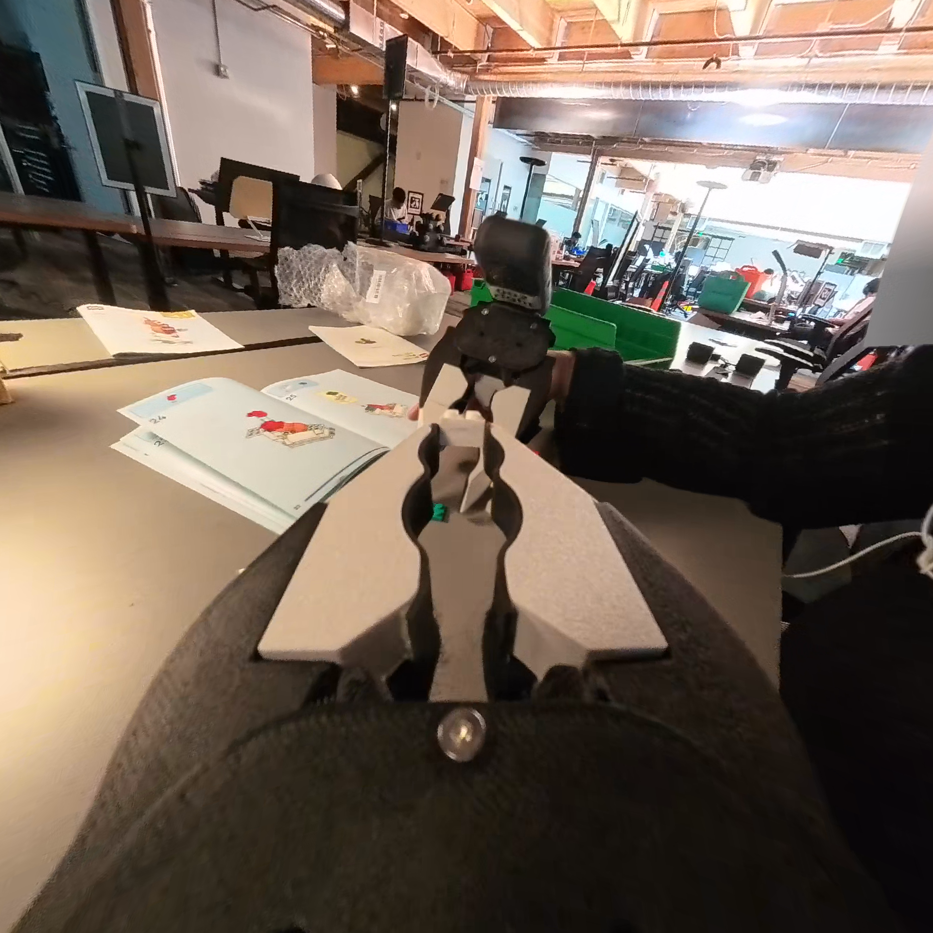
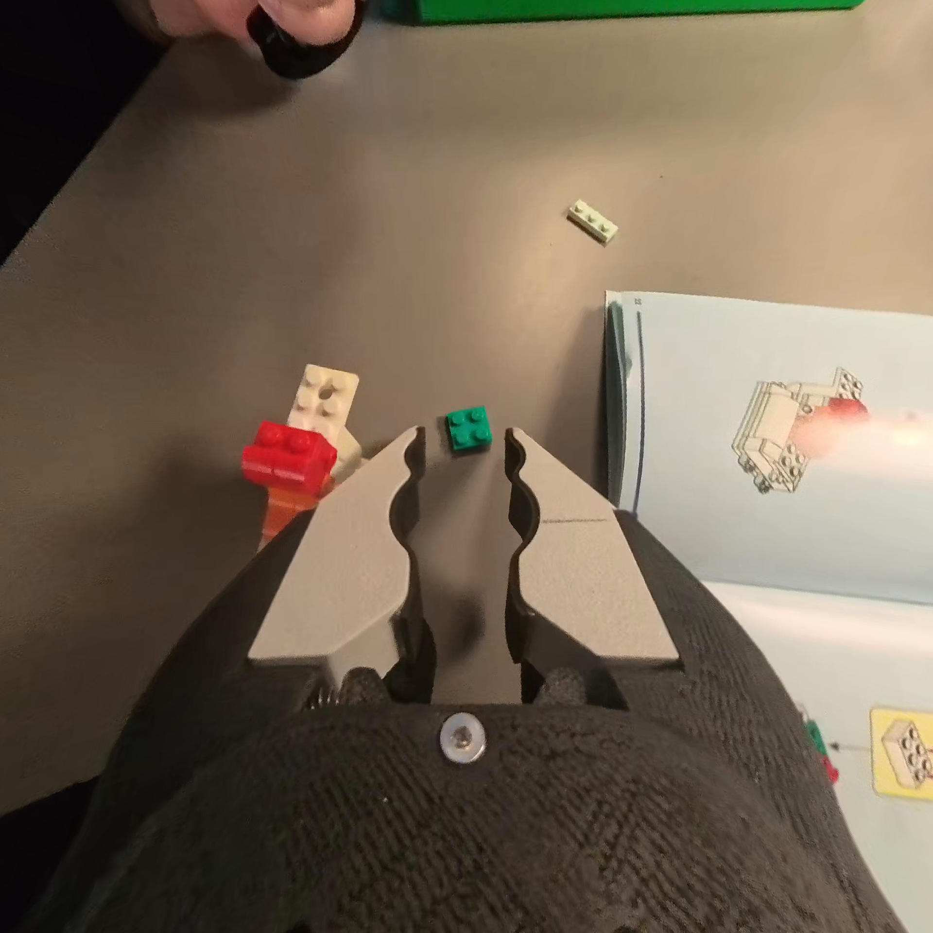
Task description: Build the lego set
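**Partial build; green plate lined up next**

Left gripper (image 1: 457, 434): narrow, clamped on a white piece (image 1: 462, 454) of the build. Tips close to the right gripper, seen head-on just beyond.

Right gripper (image 2: 464, 436): wide, holding nothing, pointing down at the table (image 2: 303, 227).

Left of its tips: build (image 2: 308, 444), white base with red bricks on top and an orange part below, touching the left finger's outer face. Between and just beyond the tips: green plate (image 2: 468, 429), flat, studs up, apart from both fingers. Farther ahead and right: loose pale plate (image 2: 592, 222), well apart. Right: open manual (image 2: 757, 454), its edge near the right finger.

Progress, judged: mid-build; base and red section joined, green and pale plates not yet attached.

Room: open table ahead; table edge far left; tight on the left against the build, manual crowding the right.
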`<action>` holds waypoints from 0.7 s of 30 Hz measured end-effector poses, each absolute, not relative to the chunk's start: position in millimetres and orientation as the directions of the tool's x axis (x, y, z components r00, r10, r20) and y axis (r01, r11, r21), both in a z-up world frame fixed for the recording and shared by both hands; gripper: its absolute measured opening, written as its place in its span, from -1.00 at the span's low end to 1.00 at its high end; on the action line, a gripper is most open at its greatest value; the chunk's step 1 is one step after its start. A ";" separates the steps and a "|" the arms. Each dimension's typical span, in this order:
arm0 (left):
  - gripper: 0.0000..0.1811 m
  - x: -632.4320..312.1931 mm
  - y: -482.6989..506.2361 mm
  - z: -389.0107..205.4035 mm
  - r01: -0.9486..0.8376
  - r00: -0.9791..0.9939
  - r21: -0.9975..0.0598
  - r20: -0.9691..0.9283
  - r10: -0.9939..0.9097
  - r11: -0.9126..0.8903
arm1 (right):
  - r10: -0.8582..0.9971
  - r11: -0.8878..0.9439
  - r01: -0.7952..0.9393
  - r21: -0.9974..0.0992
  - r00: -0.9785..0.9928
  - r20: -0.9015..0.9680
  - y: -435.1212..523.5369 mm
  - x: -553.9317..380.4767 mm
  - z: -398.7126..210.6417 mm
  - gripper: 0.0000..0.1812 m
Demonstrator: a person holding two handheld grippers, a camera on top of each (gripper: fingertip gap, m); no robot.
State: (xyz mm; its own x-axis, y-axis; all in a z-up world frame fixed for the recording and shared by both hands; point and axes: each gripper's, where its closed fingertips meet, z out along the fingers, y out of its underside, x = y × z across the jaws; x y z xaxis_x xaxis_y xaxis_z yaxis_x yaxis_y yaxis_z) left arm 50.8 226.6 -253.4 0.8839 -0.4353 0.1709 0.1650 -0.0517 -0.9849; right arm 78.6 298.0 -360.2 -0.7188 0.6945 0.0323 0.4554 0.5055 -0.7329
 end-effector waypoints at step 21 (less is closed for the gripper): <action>-0.83 77.3 209.6 -215.2 0.243 0.837 -0.957 0.125 -0.533 0.156 | 0.517 0.386 0.207 -0.899 -0.856 0.025 217.3 83.6 -207.5 -0.85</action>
